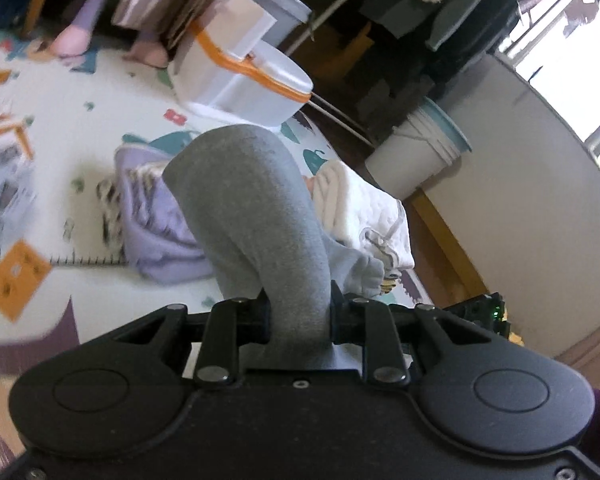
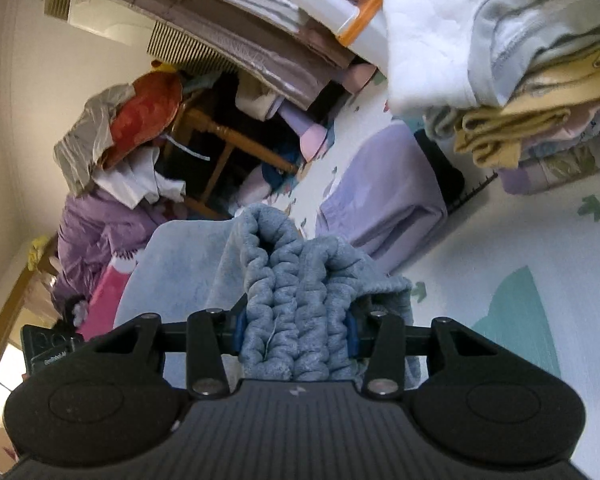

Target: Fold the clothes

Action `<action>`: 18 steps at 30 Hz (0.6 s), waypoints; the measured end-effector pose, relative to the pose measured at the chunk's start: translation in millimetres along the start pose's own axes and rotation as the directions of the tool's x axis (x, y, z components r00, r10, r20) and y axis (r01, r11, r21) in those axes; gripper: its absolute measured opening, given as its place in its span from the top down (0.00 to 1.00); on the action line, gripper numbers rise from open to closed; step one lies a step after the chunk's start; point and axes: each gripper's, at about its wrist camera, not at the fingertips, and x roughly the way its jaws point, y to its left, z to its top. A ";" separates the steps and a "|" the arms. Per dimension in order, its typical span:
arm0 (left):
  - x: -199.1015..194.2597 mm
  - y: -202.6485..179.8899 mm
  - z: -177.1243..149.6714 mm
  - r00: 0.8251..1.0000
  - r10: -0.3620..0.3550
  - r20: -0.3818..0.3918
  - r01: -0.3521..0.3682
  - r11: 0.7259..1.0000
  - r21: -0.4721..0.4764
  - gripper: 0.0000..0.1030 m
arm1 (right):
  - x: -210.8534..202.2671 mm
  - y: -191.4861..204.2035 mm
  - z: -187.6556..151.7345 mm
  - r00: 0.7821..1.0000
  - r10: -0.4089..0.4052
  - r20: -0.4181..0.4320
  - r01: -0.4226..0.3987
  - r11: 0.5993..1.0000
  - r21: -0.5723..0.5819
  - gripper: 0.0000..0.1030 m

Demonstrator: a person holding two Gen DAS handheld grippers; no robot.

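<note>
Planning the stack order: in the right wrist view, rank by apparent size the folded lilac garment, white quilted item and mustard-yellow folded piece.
1. Folded lilac garment and white quilted item: look alike, not ranked.
2. Mustard-yellow folded piece: smallest.
Nearness varies, so apparent only.

left hand-held gripper (image 1: pixel 298 312): black, round caps, silver screws | right hand-held gripper (image 2: pixel 296 330): black, ribbed top, blue pads

Printed play mat (image 2: pixel 500 264) on floor, carrying folded lilac garment (image 2: pixel 384 204), stack of folded clothes (image 2: pixel 540 128), white plastic bin with orange rim (image 1: pixel 240 76), white quilted bundle (image 1: pixel 360 208).
</note>
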 end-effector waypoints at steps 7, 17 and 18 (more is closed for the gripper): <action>39.8 -19.5 78.6 0.996 -0.087 0.010 0.087 0.996 0.007 0.79 | -29.8 14.6 67.5 0.986 0.026 0.168 -0.022 0.999 -0.024 0.56; 137.1 127.2 84.7 0.978 0.200 -0.062 -0.209 0.952 -0.226 0.72 | 106.8 25.5 153.6 0.941 -0.332 0.070 0.339 0.929 -0.149 0.55; 143.0 135.6 73.7 0.968 0.237 -0.083 -0.249 0.943 -0.219 0.72 | 132.8 16.3 144.4 0.910 -0.413 0.026 0.411 0.896 -0.167 0.55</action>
